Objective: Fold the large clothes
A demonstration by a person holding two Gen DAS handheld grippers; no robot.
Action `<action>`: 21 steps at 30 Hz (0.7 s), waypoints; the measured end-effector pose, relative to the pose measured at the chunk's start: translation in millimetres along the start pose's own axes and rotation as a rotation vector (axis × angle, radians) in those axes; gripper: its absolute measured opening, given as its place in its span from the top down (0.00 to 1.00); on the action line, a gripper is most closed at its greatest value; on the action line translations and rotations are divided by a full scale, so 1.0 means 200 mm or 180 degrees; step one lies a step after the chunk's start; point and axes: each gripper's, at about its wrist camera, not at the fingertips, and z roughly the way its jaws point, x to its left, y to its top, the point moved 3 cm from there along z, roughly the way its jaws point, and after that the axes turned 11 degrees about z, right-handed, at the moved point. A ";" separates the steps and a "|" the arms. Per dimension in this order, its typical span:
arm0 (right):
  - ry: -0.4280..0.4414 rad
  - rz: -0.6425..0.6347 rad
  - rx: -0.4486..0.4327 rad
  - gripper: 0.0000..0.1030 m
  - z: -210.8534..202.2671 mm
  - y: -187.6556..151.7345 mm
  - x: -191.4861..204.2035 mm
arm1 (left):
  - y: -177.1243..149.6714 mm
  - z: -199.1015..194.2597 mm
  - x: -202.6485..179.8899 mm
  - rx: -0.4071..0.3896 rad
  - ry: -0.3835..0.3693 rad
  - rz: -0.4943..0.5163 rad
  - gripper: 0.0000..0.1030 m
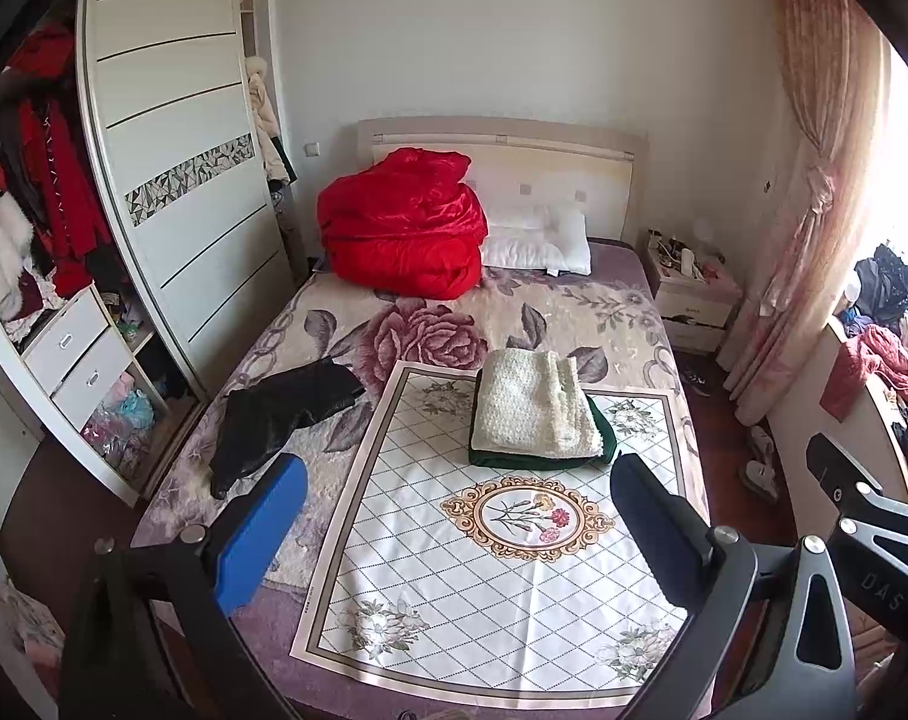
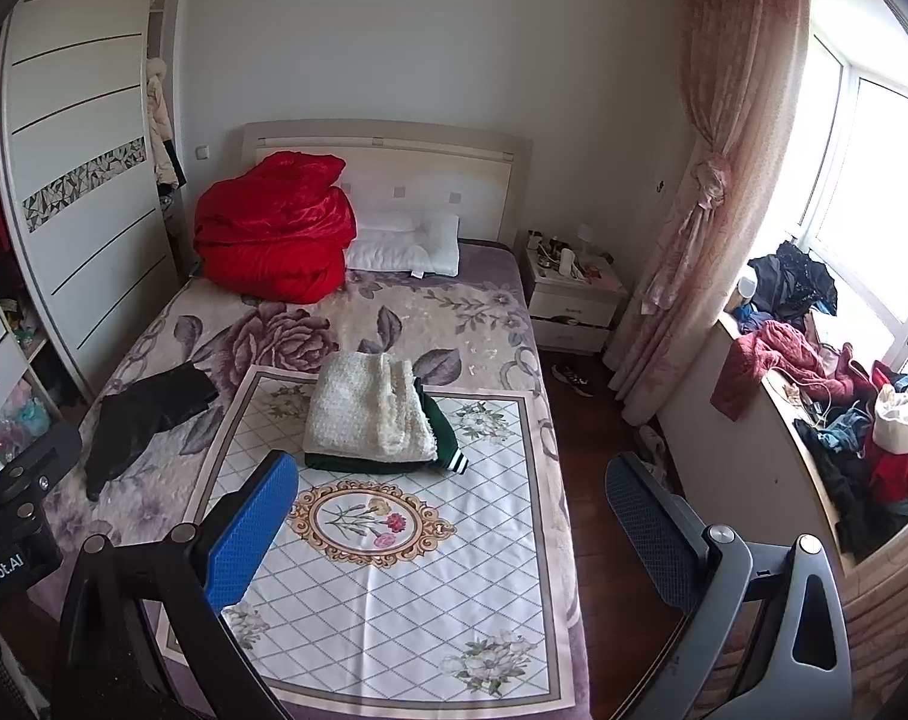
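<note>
Daylight from blown-out window (image 2: 874,138) at right; fisheye edges warped, corners dark.

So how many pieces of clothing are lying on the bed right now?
3. A cream knit lies folded on a green garment, stacked on the white mat. A black garment lies unfolded beside the mat, toward the wardrobe. More could hide under the stack.

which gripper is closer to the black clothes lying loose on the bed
Left. The left gripper hangs open with the black clothes just beyond its left finger. The right gripper, also open, sits further right, past the folded stack.
</note>
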 end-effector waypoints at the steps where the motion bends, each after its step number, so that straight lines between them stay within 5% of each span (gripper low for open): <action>1: 0.0002 -0.0001 -0.0001 0.00 0.00 0.00 0.00 | 0.00 0.00 0.00 0.0002 0.0004 -0.0001 0.00; 21: 0.0013 0.0034 -0.0054 0.00 -0.03 -0.01 0.00 | 0.00 -0.02 -0.02 -0.0014 0.0012 0.0011 0.00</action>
